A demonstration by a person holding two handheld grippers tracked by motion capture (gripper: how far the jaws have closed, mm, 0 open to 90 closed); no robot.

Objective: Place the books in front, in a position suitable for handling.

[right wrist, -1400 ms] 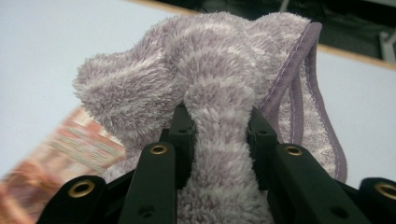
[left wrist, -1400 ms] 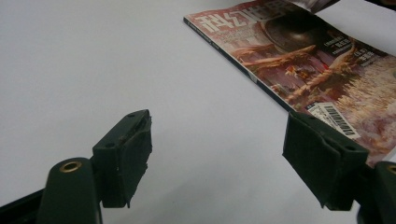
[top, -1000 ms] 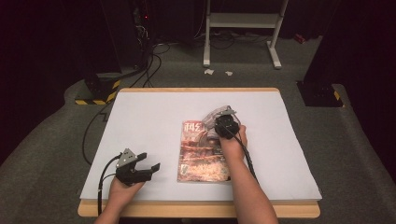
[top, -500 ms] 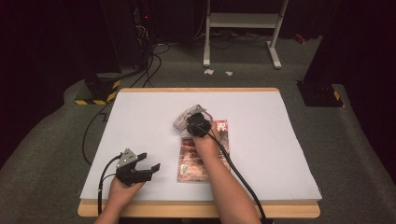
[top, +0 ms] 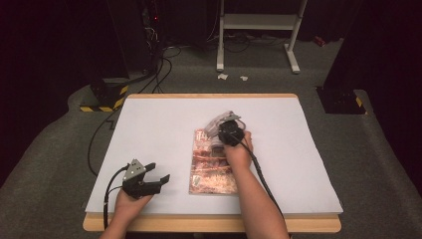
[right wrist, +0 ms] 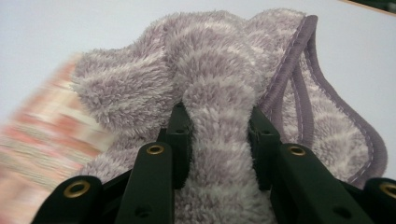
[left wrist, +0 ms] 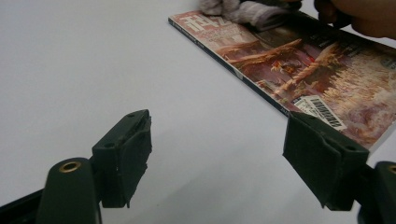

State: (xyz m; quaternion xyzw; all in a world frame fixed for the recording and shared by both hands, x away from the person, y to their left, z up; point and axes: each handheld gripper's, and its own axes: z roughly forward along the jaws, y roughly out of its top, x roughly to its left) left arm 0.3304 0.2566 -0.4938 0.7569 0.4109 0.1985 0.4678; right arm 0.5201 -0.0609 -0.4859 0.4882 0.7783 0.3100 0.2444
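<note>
1. The right gripper (top: 225, 125) is clenched on a bunched ridge of the fluffy lilac cloth (right wrist: 224, 93); in the right gripper view the pile bulges out on both sides of the jaws, a grip that looks firm enough to drag the cloth without losing it.
2. The cloth sits on the top end of the magazine (top: 213, 164), at about 12 o'clock from the cover's middle, pressed down against it. That placement suggests wiping the cover, with the hand (top: 239, 152) bearing down from above.
3. The magazine lies flat near the centre of the white table (top: 164, 124), its long edge running roughly from 12 to 6 o'clock, so strokes can travel across the cover.
4. The left gripper (top: 158, 180) is released, its jaws wide apart with nothing between them. It rests at about 9 o'clock from the magazine's lower end, near but not touching it, probably parked out of the wiping path.
5. In the left gripper view the magazine's spine edge lies just beyond the right pad, so that gripper could steady the magazine if it slides.
</note>
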